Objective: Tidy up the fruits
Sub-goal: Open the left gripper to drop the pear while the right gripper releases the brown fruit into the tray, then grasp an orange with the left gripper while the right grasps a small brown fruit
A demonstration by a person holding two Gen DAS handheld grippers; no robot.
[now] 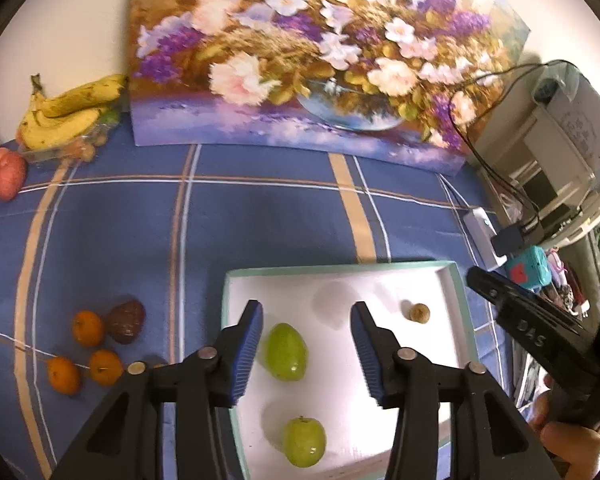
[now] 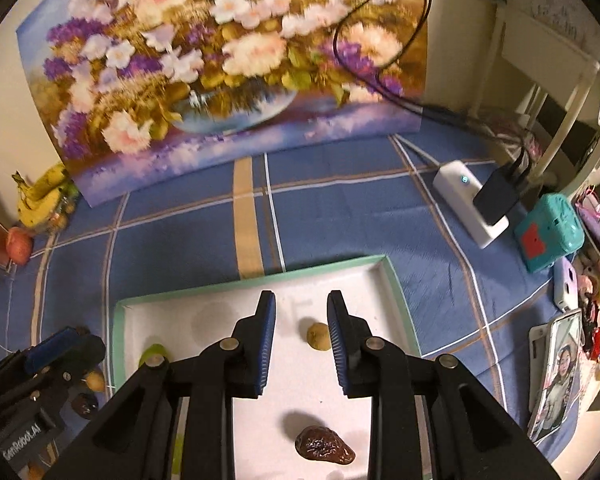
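Both grippers, left gripper [image 1: 306, 344] and right gripper [image 2: 301, 340], hold fingers apart, gripping nothing.

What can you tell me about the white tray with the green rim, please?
The tray is a shallow rectangular box with a white floor, low white walls and a pale green rim; it looks like cardboard. It lies flat on the blue checked cloth, open side up. Inside it rest two green fruits, a small tan fruit and a wrinkled dark brown fruit, all apart from one another. Both grippers hang over it, open.
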